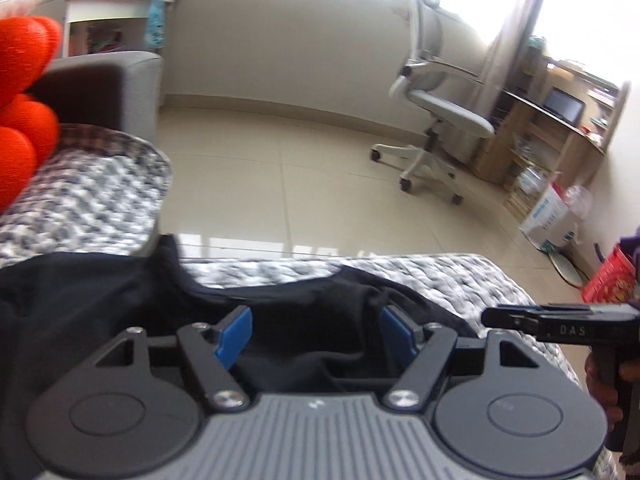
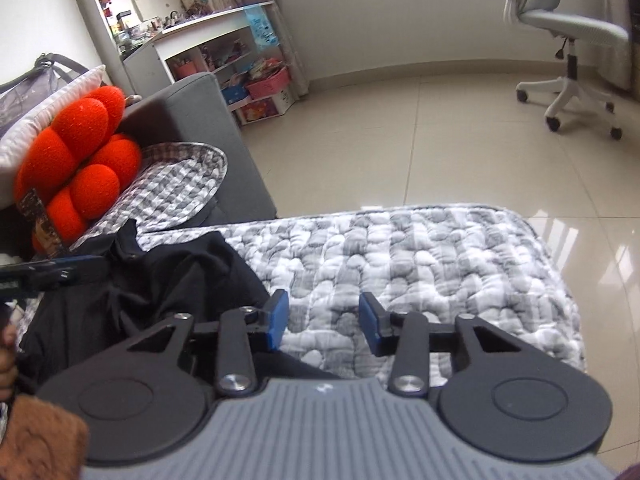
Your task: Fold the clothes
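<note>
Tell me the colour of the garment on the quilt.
Black garment, clearest in the right wrist view.

The garment (image 2: pixel 132 292) at lower left is plain black, lying on a quilt (image 2: pixel 420 256) patterned in grey and white patches. At upper left sits a bright orange-red cushion (image 2: pixel 76 160); the gripper pads (image 2: pixel 276 320) are blue.

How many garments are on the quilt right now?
1: a crumpled black garment on the near left part of the grey-and-white quilt, under the left claw. More pieces may be hidden within its folds.
</note>
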A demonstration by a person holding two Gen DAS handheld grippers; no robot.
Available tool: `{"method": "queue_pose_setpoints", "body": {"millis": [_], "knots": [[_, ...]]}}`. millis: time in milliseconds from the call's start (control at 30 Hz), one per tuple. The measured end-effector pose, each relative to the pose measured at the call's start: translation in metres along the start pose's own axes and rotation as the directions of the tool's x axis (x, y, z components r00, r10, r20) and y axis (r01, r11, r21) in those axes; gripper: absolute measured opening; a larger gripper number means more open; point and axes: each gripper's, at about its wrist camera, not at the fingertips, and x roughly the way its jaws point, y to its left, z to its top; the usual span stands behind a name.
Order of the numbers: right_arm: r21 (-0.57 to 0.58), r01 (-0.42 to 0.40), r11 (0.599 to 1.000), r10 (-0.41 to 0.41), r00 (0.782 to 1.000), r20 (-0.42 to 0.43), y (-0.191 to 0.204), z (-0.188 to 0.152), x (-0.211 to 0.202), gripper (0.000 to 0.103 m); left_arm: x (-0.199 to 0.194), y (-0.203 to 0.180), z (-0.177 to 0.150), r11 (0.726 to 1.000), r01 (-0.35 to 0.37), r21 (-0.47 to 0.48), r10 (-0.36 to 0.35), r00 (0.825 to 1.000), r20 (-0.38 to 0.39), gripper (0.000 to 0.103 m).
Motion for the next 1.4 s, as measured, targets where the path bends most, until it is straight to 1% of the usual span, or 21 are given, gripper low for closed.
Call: {"method": "queue_pose_setpoints", "body": {"millis": [67, 100, 167, 200, 267, 300, 333, 433, 500, 567, 700, 767, 867, 967, 1033, 1067, 1167, 1200, 1233, 1400], "knots": [[-0.011, -0.024, 1.000, 0.024, 1.000, 0.000, 0.003, -0.001, 0.003, 0.037, 0.009, -0.002, -0.011, 1.000, 0.015, 0.020, -0.016, 1.000, 0.023, 0.072], [-0.015, -0.041, 0.999, 0.041, 0.999, -0.002, 0.005, -0.001, 0.004, 0.032, 0.013, -0.003, -0.016, 0.999, 0.022, 0.030, -0.023, 0.999, 0.034, 0.072], [-0.019, -0.086, 0.996, 0.086, 0.996, -0.012, 0.007, 0.002, 0.006, 0.028, 0.021, 0.000, -0.028, 0.999, 0.030, 0.023, -0.031, 0.999, 0.042, 0.072], [-0.026, -0.102, 0.994, 0.102, 0.995, -0.019, 0.010, 0.002, 0.008, 0.026, 0.019, 0.000, -0.035, 0.999, 0.034, 0.036, -0.037, 0.996, 0.084, 0.072], [-0.052, -0.116, 0.992, 0.114, 0.993, -0.040, 0.017, 0.001, 0.013, 0.021, 0.015, 0.001, -0.035, 0.998, 0.061, 0.035, -0.064, 0.994, 0.093, 0.073], [-0.073, -0.109, 0.991, 0.105, 0.993, -0.050, 0.022, 0.001, 0.017, 0.014, 0.014, 0.000, -0.035, 0.997, 0.067, 0.036, -0.071, 0.993, 0.092, 0.073], [-0.102, -0.091, 0.991, 0.086, 0.995, -0.053, 0.028, 0.000, 0.019, 0.012, 0.014, 0.000, -0.035, 0.997, 0.074, 0.037, -0.077, 0.993, 0.090, 0.073], [-0.158, -0.029, 0.987, 0.025, 0.999, -0.029, 0.039, 0.001, 0.018, 0.010, 0.011, -0.001, -0.035, 0.995, 0.090, 0.047, -0.094, 0.991, 0.097, 0.073], [-0.182, 0.039, 0.982, -0.038, 0.999, 0.010, 0.042, 0.005, 0.015, 0.010, 0.009, -0.003, -0.037, 0.994, 0.095, 0.058, -0.100, 0.990, 0.100, 0.073], [-0.195, 0.104, 0.975, -0.097, 0.994, 0.047, 0.042, 0.013, 0.014, 0.010, 0.006, -0.003, -0.037, 0.992, 0.103, 0.066, -0.110, 0.989, 0.102, 0.073], [-0.216, 0.176, 0.960, -0.161, 0.983, 0.086, 0.039, 0.034, 0.018, 0.009, 0.004, -0.005, -0.038, 0.991, 0.109, 0.078, -0.116, 0.988, 0.103, 0.073], [-0.228, 0.206, 0.952, -0.190, 0.977, 0.093, 0.037, 0.043, 0.025, 0.009, 0.004, -0.005, -0.038, 0.991, 0.111, 0.080, -0.119, 0.988, 0.102, 0.073], [-0.222, 0.231, 0.947, -0.221, 0.973, 0.069, 0.031, 0.050, 0.042, 0.009, 0.005, -0.004, -0.038, 0.991, 0.109, 0.077, -0.116, 0.989, 0.094, 0.073], [-0.187, 0.217, 0.958, -0.219, 0.976, 0.013, 0.020, 0.047, 0.062, 0.009, 0.006, -0.003, -0.038, 0.992, 0.110, 0.067, -0.115, 0.990, 0.082, 0.073], [-0.173, 0.191, 0.966, -0.195, 0.981, -0.005, 0.016, 0.041, 0.066, 0.014, 0.006, -0.002, -0.037, 0.993, 0.104, 0.060, -0.109, 0.992, 0.071, 0.073], [-0.158, 0.182, 0.970, -0.184, 0.983, 0.000, 0.013, 0.039, 0.064, 0.015, 0.006, -0.001, -0.036, 0.993, 0.102, 0.055, -0.105, 0.993, 0.062, 0.073], [-0.087, 0.138, 0.987, -0.137, 0.990, 0.012, 0.001, 0.039, 0.046, 0.023, 0.004, 0.001, -0.029, 0.994, 0.104, 0.043, -0.105, 0.994, 0.032, 0.073], [-0.066, 0.124, 0.990, -0.123, 0.992, 0.019, -0.004, 0.039, 0.038, 0.033, 0.002, 0.001, -0.026, 0.994, 0.102, 0.045, -0.103, 0.994, 0.024, 0.073], [-0.049, 0.113, 0.992, -0.112, 0.993, 0.028, -0.008, 0.038, 0.029, 0.038, 0.001, 0.000, -0.022, 0.994, 0.095, 0.049, -0.096, 0.995, 0.018, 0.073], [0.031, 0.052, 0.998, -0.053, 0.998, 0.032, -0.029, 0.028, 0.000, 0.038, 0.002, -0.007, -0.008, 0.996, 0.067, 0.065, -0.067, 0.998, -0.009, 0.073]]}}
